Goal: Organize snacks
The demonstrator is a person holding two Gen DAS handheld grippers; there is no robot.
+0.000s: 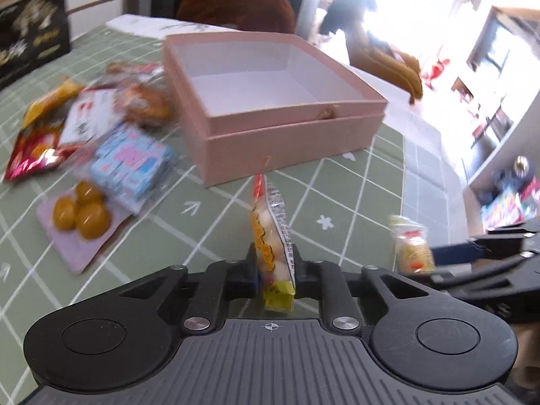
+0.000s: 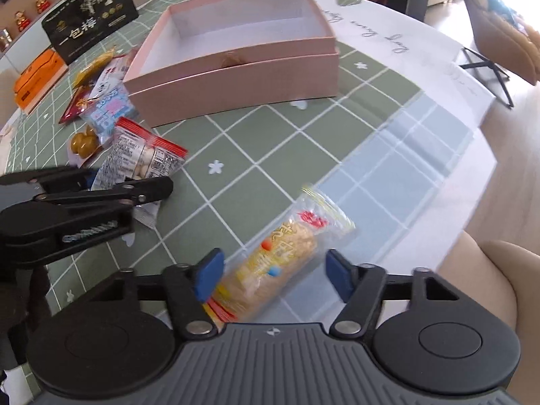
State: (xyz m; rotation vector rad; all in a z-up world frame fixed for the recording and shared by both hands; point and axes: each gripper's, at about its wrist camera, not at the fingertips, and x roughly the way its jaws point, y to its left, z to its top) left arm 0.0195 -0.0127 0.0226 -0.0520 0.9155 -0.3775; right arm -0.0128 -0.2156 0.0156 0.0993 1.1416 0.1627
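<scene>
Left gripper (image 1: pixel 274 263) clamped narrow on a small snack packet (image 1: pixel 273 236), held edge-on between the pads. Right gripper (image 2: pixel 275 276) half wide around a clear-wrapped roll of crackers (image 2: pixel 287 256) lying near on the green checked tablecloth (image 2: pixel 270 141); left pad at or almost at the wrapper, right pad still apart from it, so no grip yet. Both packs probably light, with thin slippery film and crumbly contents: best taken across the filled middle with gentle pressure, not by the crimped ends, which would likely slide or tear. Cracker roll likely to roll or skid if nudged from one side only. Further out, an open, empty pink box (image 2: pixel 236 77) at the far middle, the probable home for the snacks. To its left, a loose heap: a blue and pink pack (image 1: pixel 131 165), a red foil bag (image 1: pixel 33 155), round yellow sweets (image 1: pixel 81 212) on a pale wrapper. Left wrist view alone shows the held packet end-on, and the heap up close, though blurred. Right wrist view alone shows that packet's flat printed face and red edges, both blue pads flanking the roll, a black gift box (image 2: pixel 91 13) and an orange box (image 2: pixel 37 77) far left, and a beige chair arm (image 2: pixel 489 270) near right.
</scene>
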